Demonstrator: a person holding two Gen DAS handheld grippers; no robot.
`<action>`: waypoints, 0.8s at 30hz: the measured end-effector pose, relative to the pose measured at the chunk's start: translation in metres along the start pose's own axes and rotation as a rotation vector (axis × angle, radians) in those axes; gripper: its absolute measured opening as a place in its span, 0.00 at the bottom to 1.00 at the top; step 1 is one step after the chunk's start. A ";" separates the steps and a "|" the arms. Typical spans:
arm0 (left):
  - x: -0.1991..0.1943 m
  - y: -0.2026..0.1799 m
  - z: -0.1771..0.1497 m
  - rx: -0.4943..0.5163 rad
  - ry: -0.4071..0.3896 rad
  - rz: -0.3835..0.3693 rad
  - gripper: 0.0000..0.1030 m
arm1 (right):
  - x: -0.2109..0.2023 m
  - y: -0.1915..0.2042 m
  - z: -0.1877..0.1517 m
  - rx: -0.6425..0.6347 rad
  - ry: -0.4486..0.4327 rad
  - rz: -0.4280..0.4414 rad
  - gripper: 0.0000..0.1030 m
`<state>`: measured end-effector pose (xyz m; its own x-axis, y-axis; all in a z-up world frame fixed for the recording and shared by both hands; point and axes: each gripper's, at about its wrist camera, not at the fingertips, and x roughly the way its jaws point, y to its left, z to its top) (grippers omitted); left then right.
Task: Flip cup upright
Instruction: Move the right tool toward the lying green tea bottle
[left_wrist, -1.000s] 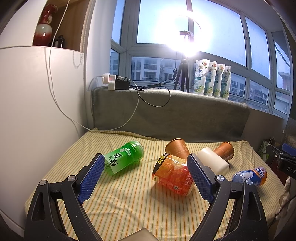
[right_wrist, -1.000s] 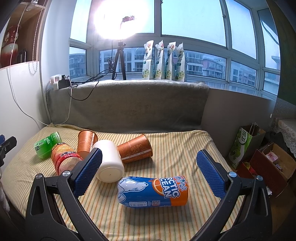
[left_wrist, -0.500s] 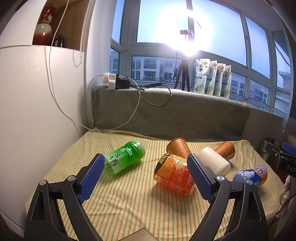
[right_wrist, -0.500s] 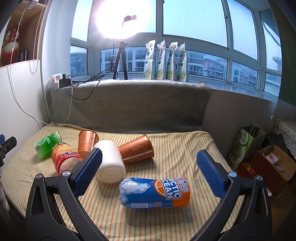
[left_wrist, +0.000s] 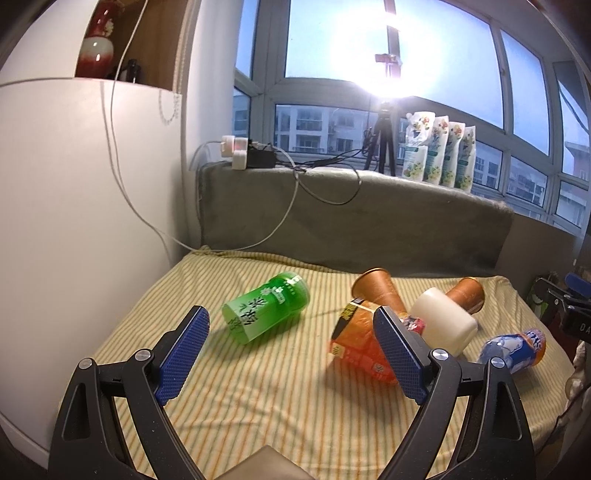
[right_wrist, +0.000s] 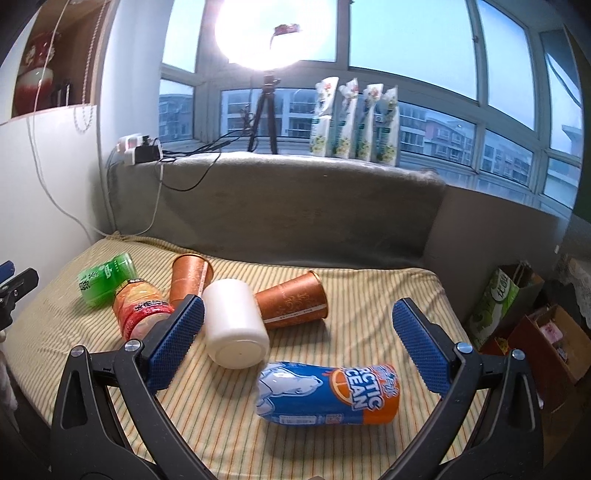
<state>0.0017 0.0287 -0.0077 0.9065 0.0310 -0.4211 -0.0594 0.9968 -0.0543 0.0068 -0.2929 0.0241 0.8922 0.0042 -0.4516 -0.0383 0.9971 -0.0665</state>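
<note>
While the left gripper (left_wrist: 291, 356) hangs above the yellow striped cloth (left_wrist: 258, 410) with its blue-padded fingers (left_wrist: 183, 354) spread wide and nothing between them, the left wrist view shows six cups lying on their sides: a green tea cup (left_wrist: 266, 312) sits just beyond the left pad, an orange printed cup (left_wrist: 360, 345) lies partly behind the right pad, a copper paper cup (left_wrist: 376, 290) rests behind it, a white cup (left_wrist: 443, 326) touches a second copper cup (left_wrist: 467, 295), and a blue Arctic Ocean cup (left_wrist: 513, 349) lies at the far right near the cloth's edge. A grey cushion (left_wrist: 354, 221) backs the cloth, with a power strip (left_wrist: 245, 151) and four refill pouches (left_wrist: 439, 153) on the sill. In the right wrist view, the right gripper (right_wrist: 297, 341) is likewise spread wide and holds nothing; the blue Arctic Ocean cup (right_wrist: 328, 395) lies on its side between and just below its pads, the white cup (right_wrist: 234, 328) lies beside the left pad with its flat base toward the camera, the second copper cup (right_wrist: 293, 304) touches it, and the orange printed cup (right_wrist: 138, 308), copper paper cup (right_wrist: 188, 278) and green tea cup (right_wrist: 105, 278) cluster at the left.
</note>
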 end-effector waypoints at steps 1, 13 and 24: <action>0.002 0.002 0.000 0.001 0.007 0.000 0.88 | 0.001 0.002 0.001 -0.007 0.003 0.005 1.00; 0.012 0.034 -0.003 -0.030 0.062 0.043 0.88 | 0.020 0.054 0.021 -0.202 0.014 0.098 1.00; 0.013 0.062 -0.012 -0.085 0.095 0.079 0.88 | 0.053 0.129 0.052 -0.529 0.004 0.286 1.00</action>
<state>0.0053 0.0901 -0.0273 0.8541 0.0983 -0.5107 -0.1680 0.9815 -0.0921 0.0721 -0.1603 0.0376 0.8118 0.2650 -0.5203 -0.4962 0.7828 -0.3755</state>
